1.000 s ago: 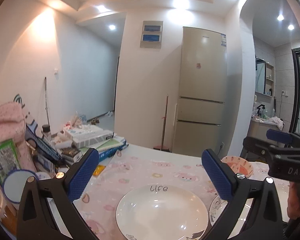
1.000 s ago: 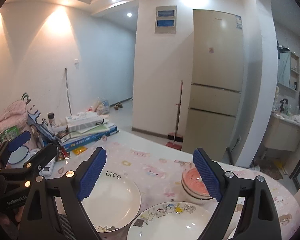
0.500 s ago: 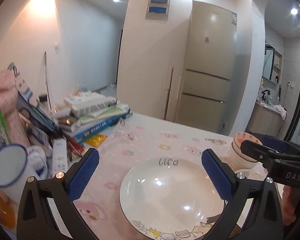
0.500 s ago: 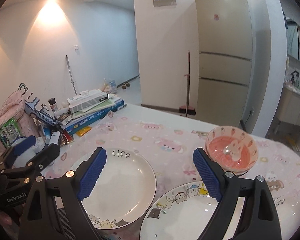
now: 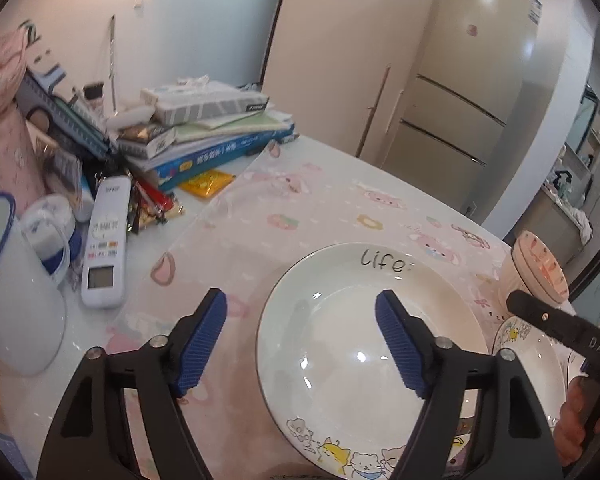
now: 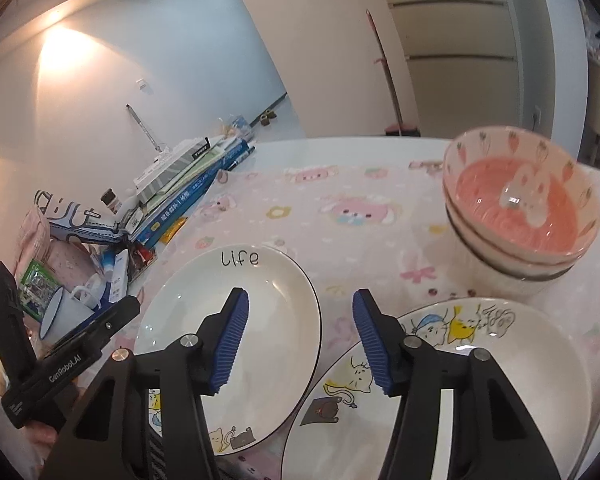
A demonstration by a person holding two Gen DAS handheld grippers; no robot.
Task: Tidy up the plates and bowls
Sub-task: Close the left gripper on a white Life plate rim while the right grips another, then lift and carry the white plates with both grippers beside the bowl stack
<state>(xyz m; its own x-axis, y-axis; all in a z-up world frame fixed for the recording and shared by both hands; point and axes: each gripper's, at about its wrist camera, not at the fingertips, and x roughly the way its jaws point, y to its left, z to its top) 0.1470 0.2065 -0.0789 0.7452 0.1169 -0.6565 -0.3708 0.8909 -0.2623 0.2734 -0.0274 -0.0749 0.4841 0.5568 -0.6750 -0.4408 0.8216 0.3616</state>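
Left gripper [image 5: 300, 338]: spread wide, empty, straddling left rim of "Life" plate [image 5: 364, 336]. Right gripper [image 6: 300, 338]: spread wide, empty, above the gap between "Life" plate and cartoon plate [image 6: 480, 380]. Both plates flat on surface [image 6: 340, 208]; stacked bowls [image 6: 524, 216] just beyond cartoon plate. Glazed ceramic: likely stiff, slippery, breakable, moderately heavy. Grip at raised rim, one finger under edge. Avoid clinking against neighbouring plate.
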